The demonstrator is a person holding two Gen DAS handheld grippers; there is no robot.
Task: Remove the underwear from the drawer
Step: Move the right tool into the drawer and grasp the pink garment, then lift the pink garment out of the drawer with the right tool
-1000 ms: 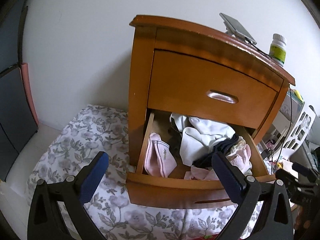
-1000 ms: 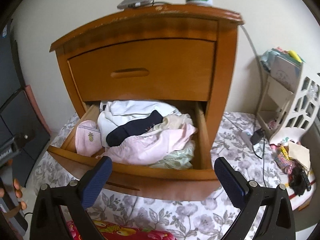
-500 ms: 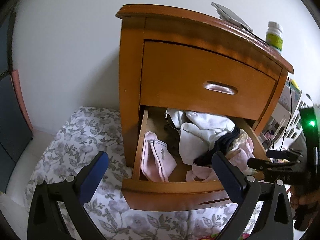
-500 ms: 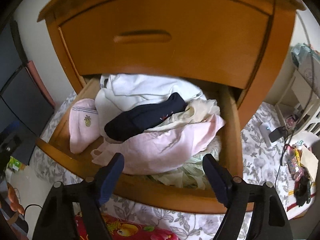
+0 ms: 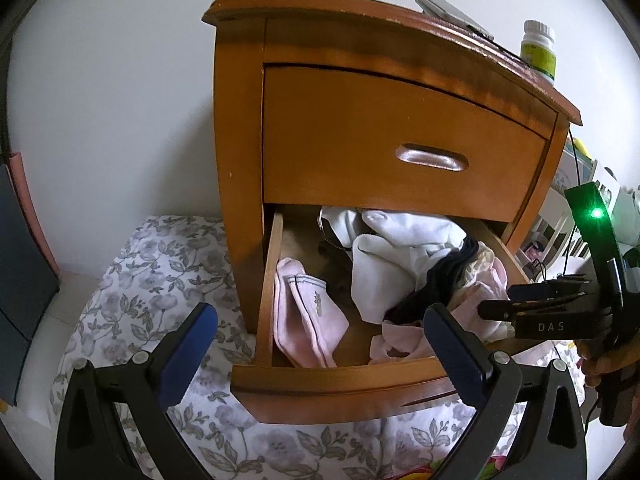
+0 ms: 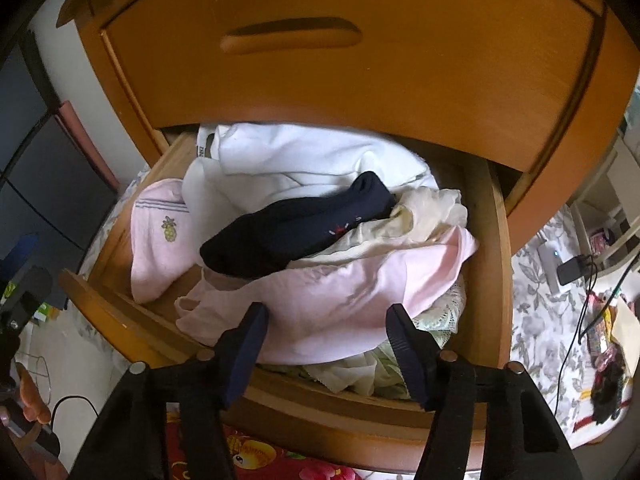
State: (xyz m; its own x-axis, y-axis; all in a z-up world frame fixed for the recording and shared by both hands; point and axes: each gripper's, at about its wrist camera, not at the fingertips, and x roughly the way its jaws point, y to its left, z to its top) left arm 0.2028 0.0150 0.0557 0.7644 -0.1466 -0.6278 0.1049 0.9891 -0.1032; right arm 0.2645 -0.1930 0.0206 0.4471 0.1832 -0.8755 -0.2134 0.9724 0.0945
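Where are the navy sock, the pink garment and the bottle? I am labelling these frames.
navy sock [image 6: 296, 236]: right wrist view, middle of its dark body.
pink garment [image 6: 340, 300]: right wrist view, its broad front fold.
bottle [image 5: 539, 54]: left wrist view, its green label.

Soft, even daylight fills both my feeds, with no hard shadows. In the left wrist view the white wall [image 5: 120, 92] reads bright and the upper drawer's metal handle [image 5: 432, 158] catches a pale glare. My right wrist view is dimmer and warmer, and the upper drawer front [image 6: 340, 60] smears with slight motion blur. Both fisheye frames bend straight edges and go black at the corners.
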